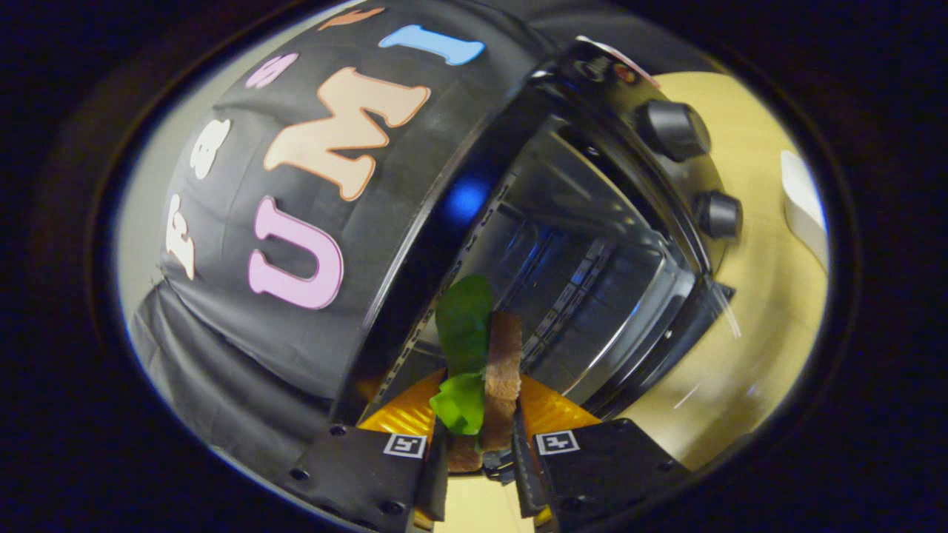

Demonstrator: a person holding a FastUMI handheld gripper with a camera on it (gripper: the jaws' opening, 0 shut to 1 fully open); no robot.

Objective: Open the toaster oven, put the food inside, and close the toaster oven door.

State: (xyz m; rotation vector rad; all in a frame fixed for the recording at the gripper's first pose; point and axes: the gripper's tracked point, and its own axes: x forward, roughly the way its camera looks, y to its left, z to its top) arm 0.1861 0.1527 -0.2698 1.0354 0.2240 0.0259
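The black toaster oven (592, 244) with its open glass door stands just beyond my gripper (481, 444), on the pale wooden table (763, 333). My jaws are narrow, pressing the green-leaf and brown-bread sandwich (485, 370) between them.
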